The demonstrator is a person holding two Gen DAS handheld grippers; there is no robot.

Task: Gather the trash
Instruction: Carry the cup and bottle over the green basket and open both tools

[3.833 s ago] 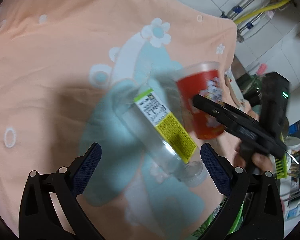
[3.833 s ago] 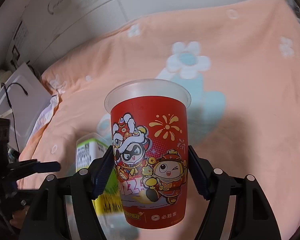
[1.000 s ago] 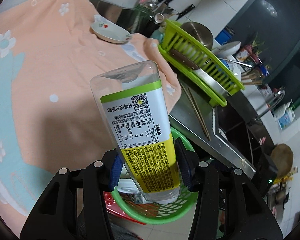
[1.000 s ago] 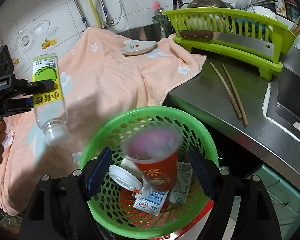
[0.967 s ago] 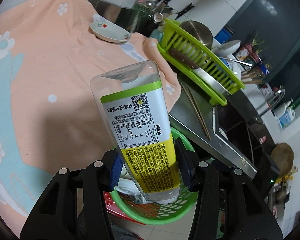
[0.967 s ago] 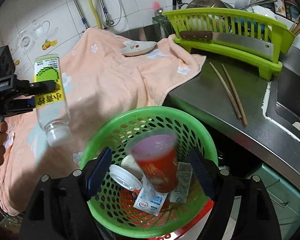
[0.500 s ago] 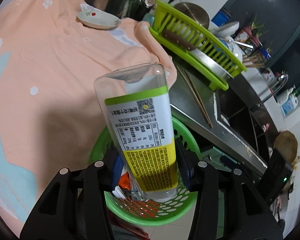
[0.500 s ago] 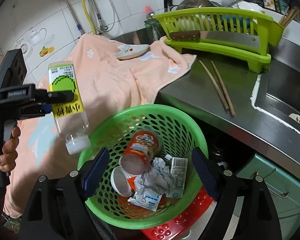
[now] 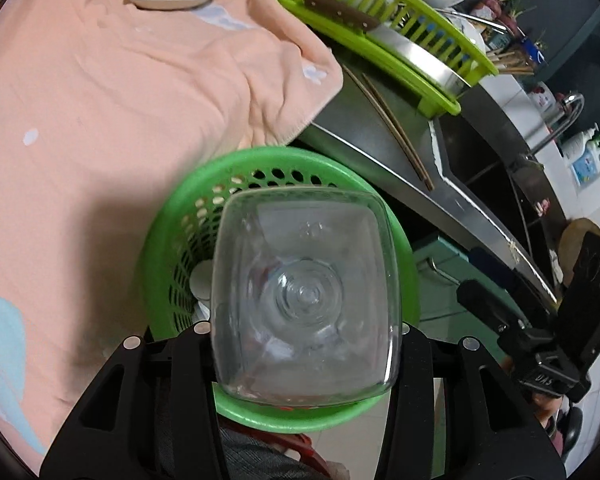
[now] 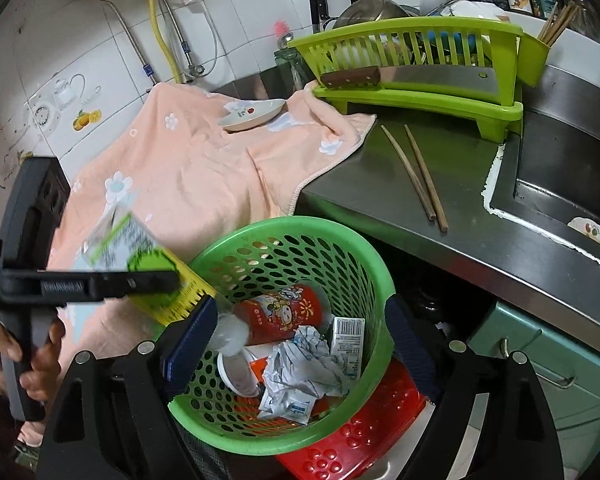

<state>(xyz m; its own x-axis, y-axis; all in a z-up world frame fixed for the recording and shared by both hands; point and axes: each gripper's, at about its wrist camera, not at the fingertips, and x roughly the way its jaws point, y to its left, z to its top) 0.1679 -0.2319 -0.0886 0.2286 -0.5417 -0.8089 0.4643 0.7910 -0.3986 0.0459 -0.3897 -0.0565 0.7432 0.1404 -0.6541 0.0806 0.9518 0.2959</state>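
A clear plastic bottle [image 9: 306, 296] with a green and yellow label [image 10: 148, 264] hangs neck down over the green basket [image 9: 260, 160]. My left gripper [image 9: 306, 332] is shut on it, jaws closing, and the bottle's square base faces the left wrist camera. The bottle's white cap dips inside the basket's rim [image 10: 300, 226]. My right gripper [image 10: 300, 340] stands open over the basket with nothing between its pads. Inside the basket lie a red printed cup [image 10: 280, 312] on its side, crumpled paper [image 10: 300, 360], small cartons [image 10: 348, 340] and a white lid [image 10: 236, 376].
A peach flowered towel [image 10: 188, 168] with a saucer [image 10: 252, 114] covers the counter to the left. Two chopsticks [image 10: 416, 172] lie on the steel counter. Behind them is a green dish rack [image 10: 420, 76] holding a cleaver, with the sink [image 10: 560, 184] at right. A red stool [image 10: 360, 432] carries the basket.
My left gripper has come down over the basket and the bottle has swung neck down, base toward the camera. The red cup fell from the right gripper and lies in the basket.
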